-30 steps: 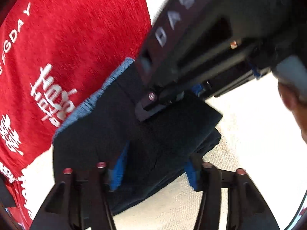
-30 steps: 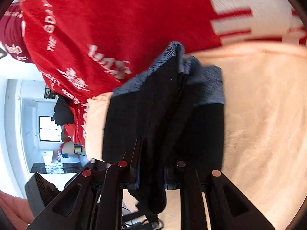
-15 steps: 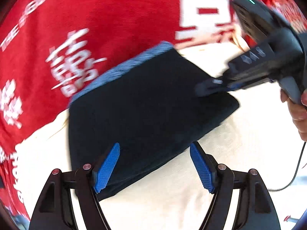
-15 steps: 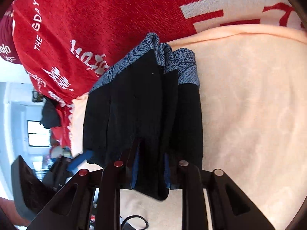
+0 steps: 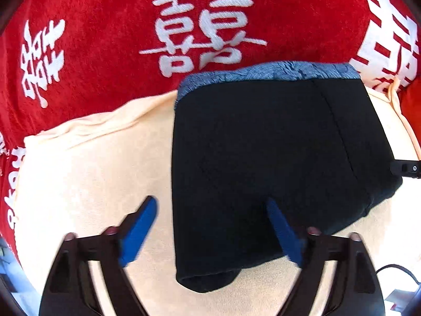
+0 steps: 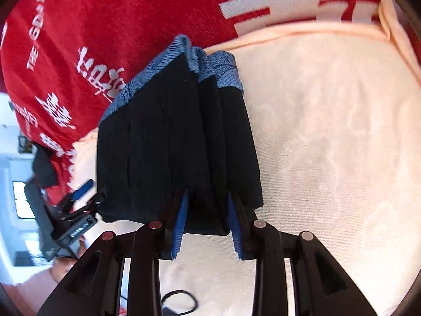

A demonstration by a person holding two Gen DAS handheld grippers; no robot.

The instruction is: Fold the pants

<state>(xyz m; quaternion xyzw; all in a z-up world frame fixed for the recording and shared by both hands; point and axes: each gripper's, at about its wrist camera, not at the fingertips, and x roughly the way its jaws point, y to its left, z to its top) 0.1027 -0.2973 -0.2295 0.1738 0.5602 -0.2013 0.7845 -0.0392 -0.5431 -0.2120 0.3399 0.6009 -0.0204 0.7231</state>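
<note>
The black pants (image 5: 268, 163) with a blue patterned waistband lie folded into a compact stack on a pale peach towel (image 5: 86, 173). My left gripper (image 5: 210, 226) is open above the stack's near left edge, empty, its blue pads apart. In the right wrist view the pants (image 6: 173, 142) show as stacked layers seen from the side. My right gripper (image 6: 208, 210) has its blue pads on either side of the stack's near edge; the jaws stand slightly apart around the layers. The left gripper (image 6: 79, 197) shows at the left of that view.
A red blanket (image 5: 110, 26) with white characters covers the surface behind the towel; it also shows in the right wrist view (image 6: 92, 26). A black cable (image 6: 179, 302) lies at the near edge. A room with a window shows at the far left.
My left gripper let go of the pants, opened wide and drew back and to the left. The right gripper's jaws widened a little around the stack's edge. The stack now lies flat.
</note>
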